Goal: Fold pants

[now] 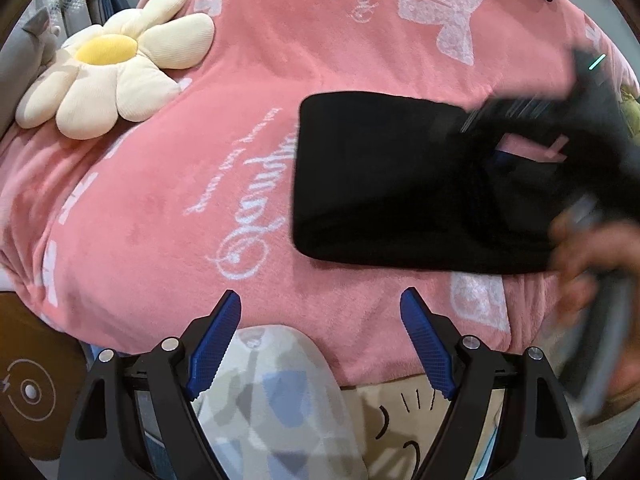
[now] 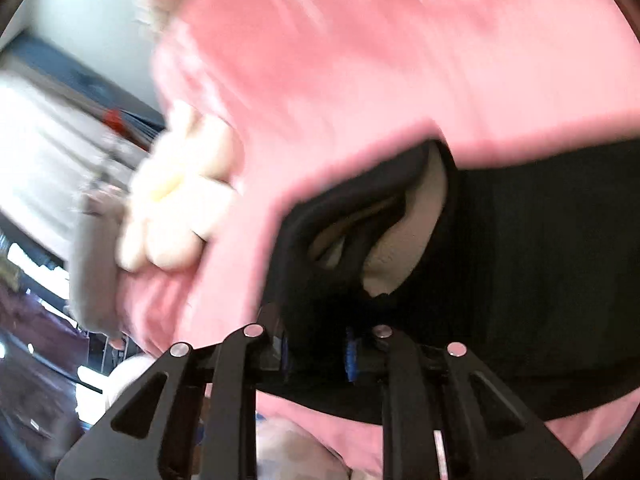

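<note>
Right gripper (image 2: 318,354): fingers pinched on pants (image 1: 384,180); left gripper (image 1: 320,336) wide open, empty. Carry edge over, lay flat on blanket (image 1: 168,208).

White cursive script printed on the pink blanket (image 1: 160,208), upside down and not legible; lightning-bolt symbol on the brown round object (image 1: 24,388).
</note>
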A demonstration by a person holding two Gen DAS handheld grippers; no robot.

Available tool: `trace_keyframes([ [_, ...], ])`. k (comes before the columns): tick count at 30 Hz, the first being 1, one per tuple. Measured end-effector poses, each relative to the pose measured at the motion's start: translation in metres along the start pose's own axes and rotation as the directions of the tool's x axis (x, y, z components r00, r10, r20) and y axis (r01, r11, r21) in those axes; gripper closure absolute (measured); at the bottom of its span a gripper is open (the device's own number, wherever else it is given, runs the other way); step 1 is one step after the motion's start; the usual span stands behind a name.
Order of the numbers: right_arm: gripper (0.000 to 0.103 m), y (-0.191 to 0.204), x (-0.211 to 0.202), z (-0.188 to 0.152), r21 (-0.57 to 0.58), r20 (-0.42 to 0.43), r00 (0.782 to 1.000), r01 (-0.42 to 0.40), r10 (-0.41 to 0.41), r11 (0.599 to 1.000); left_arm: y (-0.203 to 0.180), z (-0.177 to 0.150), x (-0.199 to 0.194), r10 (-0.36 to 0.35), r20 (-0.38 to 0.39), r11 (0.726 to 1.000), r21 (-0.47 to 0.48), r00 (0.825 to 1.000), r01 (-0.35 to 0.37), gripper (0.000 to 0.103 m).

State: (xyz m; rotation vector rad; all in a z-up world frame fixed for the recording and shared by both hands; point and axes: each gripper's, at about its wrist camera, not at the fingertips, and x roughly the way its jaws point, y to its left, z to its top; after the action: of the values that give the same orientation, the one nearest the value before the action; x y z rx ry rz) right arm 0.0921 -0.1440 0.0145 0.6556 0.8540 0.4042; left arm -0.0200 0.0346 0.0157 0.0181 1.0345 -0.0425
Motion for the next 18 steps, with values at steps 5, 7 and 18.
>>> trace_keyframes([
  [5, 0.085, 0.031, -0.101, 0.026, -0.306, 0.212, 0.965, 0.218, -0.157, 0.927, -0.005, 0.003, 0.001, -0.015, 0.001, 1.0, 0.008, 1.0, 0.015, 0.024],
  [7, 0.082, 0.004, -0.113, 0.021, -0.303, 0.218, 0.937, 0.329, -0.271, 0.895, -0.013, 0.004, 0.003, -0.035, -0.002, 0.999, 0.016, 0.999, 0.035, 0.024],
  [18, 0.042, -0.147, -0.101, -0.001, 0.124, 0.01, 0.965, 0.257, -0.261, 0.958, -0.065, 0.012, 0.021, -0.1, -0.064, 0.992, 0.072, 0.993, 0.104, 0.024],
])
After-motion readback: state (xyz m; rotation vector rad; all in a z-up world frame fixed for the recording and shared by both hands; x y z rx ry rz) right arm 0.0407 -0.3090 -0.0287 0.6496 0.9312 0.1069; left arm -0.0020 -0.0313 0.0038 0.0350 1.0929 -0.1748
